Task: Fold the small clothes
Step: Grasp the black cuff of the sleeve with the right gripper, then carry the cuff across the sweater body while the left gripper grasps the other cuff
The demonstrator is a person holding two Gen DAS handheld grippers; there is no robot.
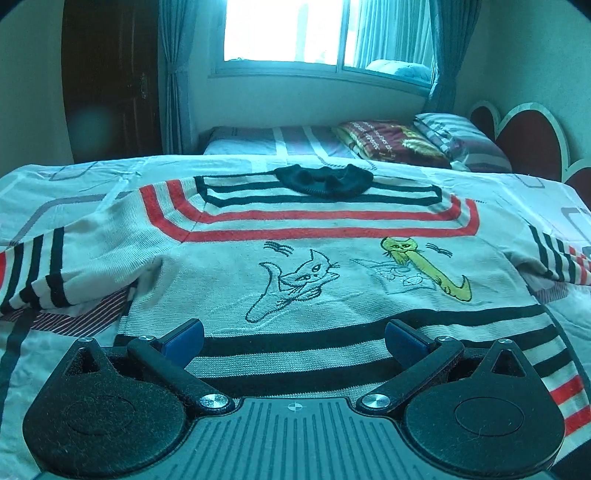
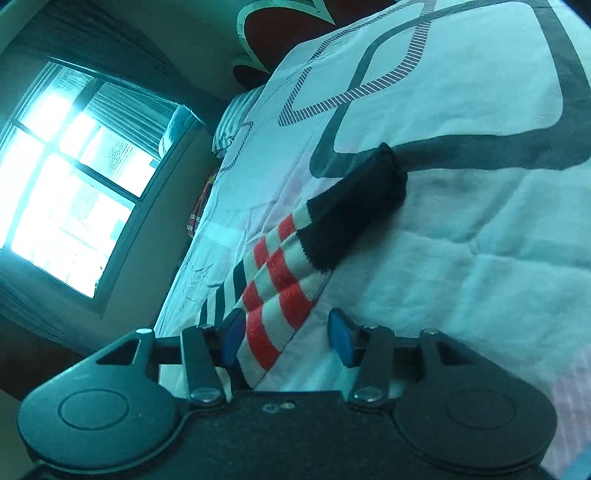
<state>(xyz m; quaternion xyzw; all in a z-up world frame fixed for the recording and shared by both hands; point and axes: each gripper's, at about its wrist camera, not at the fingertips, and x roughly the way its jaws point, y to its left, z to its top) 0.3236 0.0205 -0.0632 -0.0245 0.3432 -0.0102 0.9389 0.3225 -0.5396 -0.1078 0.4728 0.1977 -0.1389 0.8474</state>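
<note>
Both grippers gape apart — left gripper (image 1: 293, 338) over the sweater (image 1: 314, 258) hem, right gripper (image 2: 286, 338) straddling its sleeve (image 2: 295, 280) — on the bedspread (image 2: 461, 240).

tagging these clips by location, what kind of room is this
Most likely a home bedroom. The striped sweater lies spread on a patterned bedspread, a second bed with pillows and a red headboard stands beyond it, and a curtained window fills the far wall.
</note>
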